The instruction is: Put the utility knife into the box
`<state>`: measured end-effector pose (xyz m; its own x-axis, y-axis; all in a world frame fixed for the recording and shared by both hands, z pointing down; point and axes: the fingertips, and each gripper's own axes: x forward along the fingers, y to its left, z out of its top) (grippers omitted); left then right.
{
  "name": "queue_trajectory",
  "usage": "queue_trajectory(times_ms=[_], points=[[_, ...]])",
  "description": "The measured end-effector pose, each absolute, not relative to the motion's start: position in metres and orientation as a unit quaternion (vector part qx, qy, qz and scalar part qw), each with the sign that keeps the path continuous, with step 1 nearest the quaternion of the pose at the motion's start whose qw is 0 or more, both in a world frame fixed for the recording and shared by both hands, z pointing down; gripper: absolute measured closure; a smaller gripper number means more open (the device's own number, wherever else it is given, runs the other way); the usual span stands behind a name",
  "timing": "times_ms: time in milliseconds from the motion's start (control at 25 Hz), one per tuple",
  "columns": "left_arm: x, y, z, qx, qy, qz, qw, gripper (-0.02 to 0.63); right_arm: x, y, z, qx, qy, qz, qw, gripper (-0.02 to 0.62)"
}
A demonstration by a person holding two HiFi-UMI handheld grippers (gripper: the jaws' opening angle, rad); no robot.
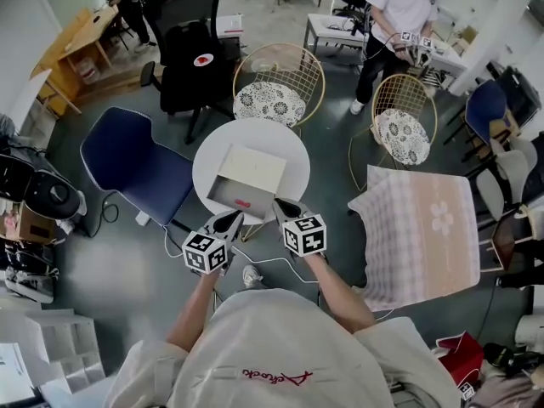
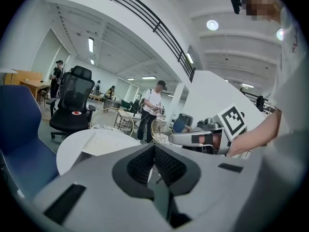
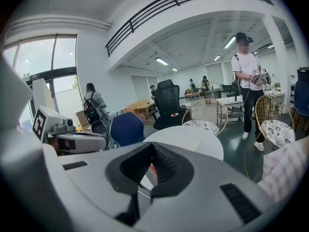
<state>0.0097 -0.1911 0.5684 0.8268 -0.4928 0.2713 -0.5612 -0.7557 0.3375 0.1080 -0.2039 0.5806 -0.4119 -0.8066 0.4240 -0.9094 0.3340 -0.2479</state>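
A white round table (image 1: 293, 147) carries a shallow grey box (image 1: 223, 195) with a beige lid (image 1: 252, 168) resting across its far part. A small red utility knife (image 1: 242, 203) lies in the box near its front wall. My left gripper (image 1: 231, 221) hovers at the table's near edge, its jaws shut and empty in the left gripper view (image 2: 154, 146). My right gripper (image 1: 285, 207) hangs just right of the box, also shut with nothing held (image 3: 152, 145). A sliver of the red knife (image 3: 152, 171) shows behind its closed pads.
A blue chair (image 1: 136, 155) stands left of the table, a black office chair (image 1: 191, 62) behind it. Two wire chairs (image 1: 276, 87) (image 1: 404, 130) stand at the back and right. A checked cloth (image 1: 425, 228) covers furniture at the right. A person (image 1: 399, 15) stands far back.
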Motion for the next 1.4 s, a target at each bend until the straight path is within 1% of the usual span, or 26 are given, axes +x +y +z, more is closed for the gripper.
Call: queue_trajectory(times_ms=[280,720,1080,1400], points=[[0.03,-0.148,0.566,0.932,-0.293,0.082,0.196,0.595,0.127,-0.16,0.582,0.526,-0.814,0.215,0.124,0.578],[0.018,-0.077,0.576,0.925,-0.311,0.077,0.202,0.595,0.107,-0.079,0.594,0.508,-0.825,0.201,0.142,0.578],[0.016,-0.014,0.565,0.931,-0.307,0.063,0.186,0.595,0.101,-0.012,0.59,0.517,-0.825,0.179,0.14,0.578],[0.015,0.015,0.559,0.933,-0.309,0.051,0.175,0.595,0.091,0.022,0.58,0.515,-0.832,0.157,0.135,0.578]])
